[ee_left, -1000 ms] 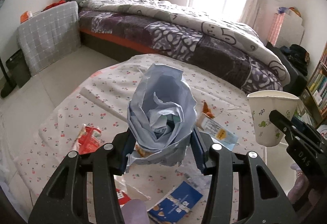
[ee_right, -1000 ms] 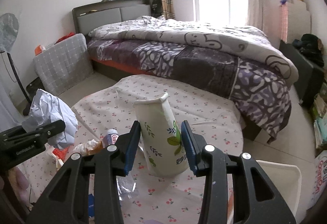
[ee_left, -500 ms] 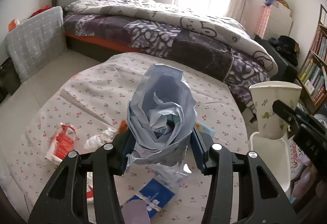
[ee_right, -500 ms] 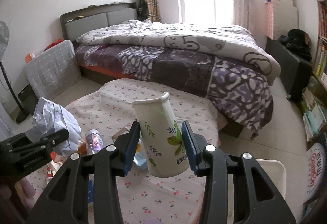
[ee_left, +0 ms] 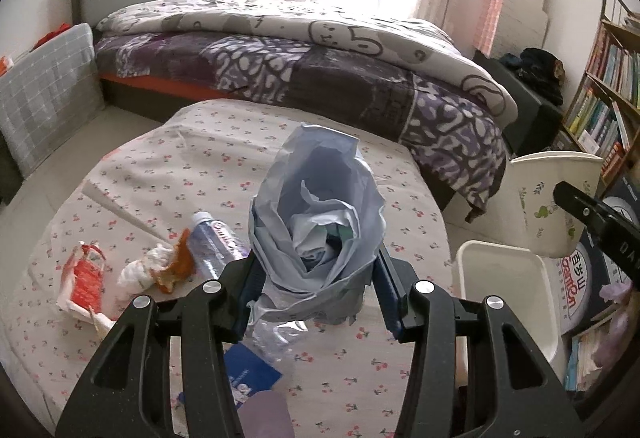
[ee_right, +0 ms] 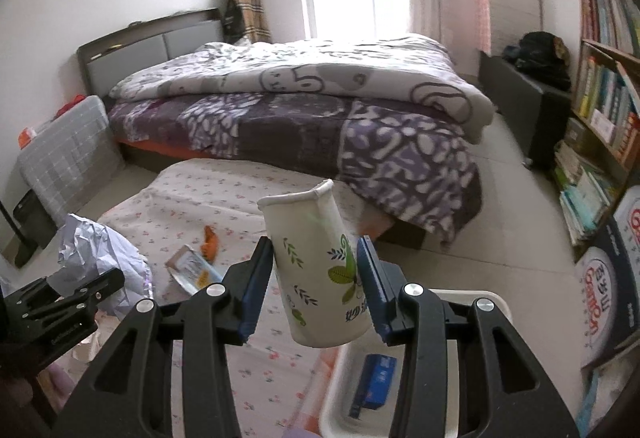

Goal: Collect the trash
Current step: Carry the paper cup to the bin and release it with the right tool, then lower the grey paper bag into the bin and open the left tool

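Cherry-print surface (ee_left: 224, 142) ends just beside a white bin (ee_left: 506, 278); floor beyond lies open toward the bed (ee_right: 320, 110). Left gripper (ee_left: 318, 280) clamps crumpled blue paper (ee_left: 320, 214); right gripper (ee_right: 316, 292) pinches a squashed leaf-print paper cup (ee_right: 316, 266) above the bin's rim

Your left gripper (ee_left: 318, 294) and right gripper (ee_right: 316, 292) match: black skeletal frames with triangular cutouts, silver screw heads at the joints, and blue pads lining the fingers (ee_right: 254, 290). Pale lettering marks their sides.
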